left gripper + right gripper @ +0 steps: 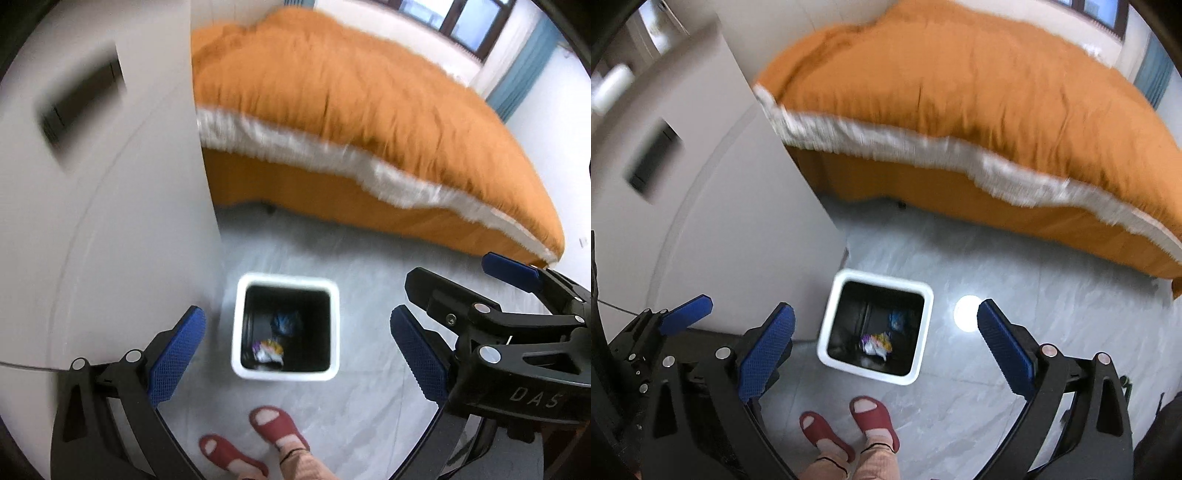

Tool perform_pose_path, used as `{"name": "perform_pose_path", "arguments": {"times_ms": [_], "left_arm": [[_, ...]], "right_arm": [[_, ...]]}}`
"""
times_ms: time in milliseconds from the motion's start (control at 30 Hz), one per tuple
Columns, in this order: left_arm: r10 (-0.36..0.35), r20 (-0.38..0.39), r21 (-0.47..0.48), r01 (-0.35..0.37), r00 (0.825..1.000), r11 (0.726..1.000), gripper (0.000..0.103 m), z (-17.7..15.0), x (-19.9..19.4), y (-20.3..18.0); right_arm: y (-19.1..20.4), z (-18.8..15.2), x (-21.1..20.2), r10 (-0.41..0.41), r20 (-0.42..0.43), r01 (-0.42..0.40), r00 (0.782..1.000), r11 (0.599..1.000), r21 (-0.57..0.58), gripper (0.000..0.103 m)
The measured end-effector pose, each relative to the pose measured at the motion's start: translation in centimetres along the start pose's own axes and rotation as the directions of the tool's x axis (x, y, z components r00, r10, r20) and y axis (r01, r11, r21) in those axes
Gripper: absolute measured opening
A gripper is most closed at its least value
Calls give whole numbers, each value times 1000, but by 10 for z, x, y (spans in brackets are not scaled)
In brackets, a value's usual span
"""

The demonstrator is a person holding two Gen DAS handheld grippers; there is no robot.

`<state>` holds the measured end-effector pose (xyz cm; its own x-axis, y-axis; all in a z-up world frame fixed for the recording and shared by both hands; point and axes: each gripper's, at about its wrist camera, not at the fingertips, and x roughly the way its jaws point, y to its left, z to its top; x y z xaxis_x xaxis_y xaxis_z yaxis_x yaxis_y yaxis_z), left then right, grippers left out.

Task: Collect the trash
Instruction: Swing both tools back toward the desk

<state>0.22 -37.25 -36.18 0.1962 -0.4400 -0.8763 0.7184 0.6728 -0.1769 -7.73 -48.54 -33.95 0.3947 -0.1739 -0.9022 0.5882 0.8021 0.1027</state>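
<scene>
A white square trash bin (236,332) with a black liner stands on the grey floor below both grippers; it shows in the right wrist view too (827,332). Inside lie a blue wrapper (285,320) and a white, purple and yellow wrapper (267,350), also seen in the right wrist view (875,343). My left gripper (295,350) is open and empty, high above the bin. My right gripper (886,347) is open and empty above the bin; it also shows at the right of the left wrist view (458,288).
A bed with an orange, white-fringed cover (351,110) fills the back. A white cabinet (92,203) stands left of the bin. The person's feet in red slippers (273,432) stand just in front of the bin. A light glare (966,314) marks the floor.
</scene>
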Motion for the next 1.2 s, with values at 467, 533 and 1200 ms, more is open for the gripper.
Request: {"name": "perform_pose_path", "arguments": {"times_ms": [467, 533, 1200], "left_arm": [[182, 372, -83, -163, 910, 983, 98, 49, -221, 29], [240, 400, -122, -208, 885, 970, 98, 46, -244, 47], [617, 326, -424, -473, 716, 773, 98, -41, -345, 204]], "right_arm": [[98, 68, -188, 201, 330, -124, 922, 963, -240, 98], [118, 70, -196, 241, 343, -147, 908, 949, -279, 98], [286, 50, -197, 454, 167, -347, 875, 830, -437, 98]]}}
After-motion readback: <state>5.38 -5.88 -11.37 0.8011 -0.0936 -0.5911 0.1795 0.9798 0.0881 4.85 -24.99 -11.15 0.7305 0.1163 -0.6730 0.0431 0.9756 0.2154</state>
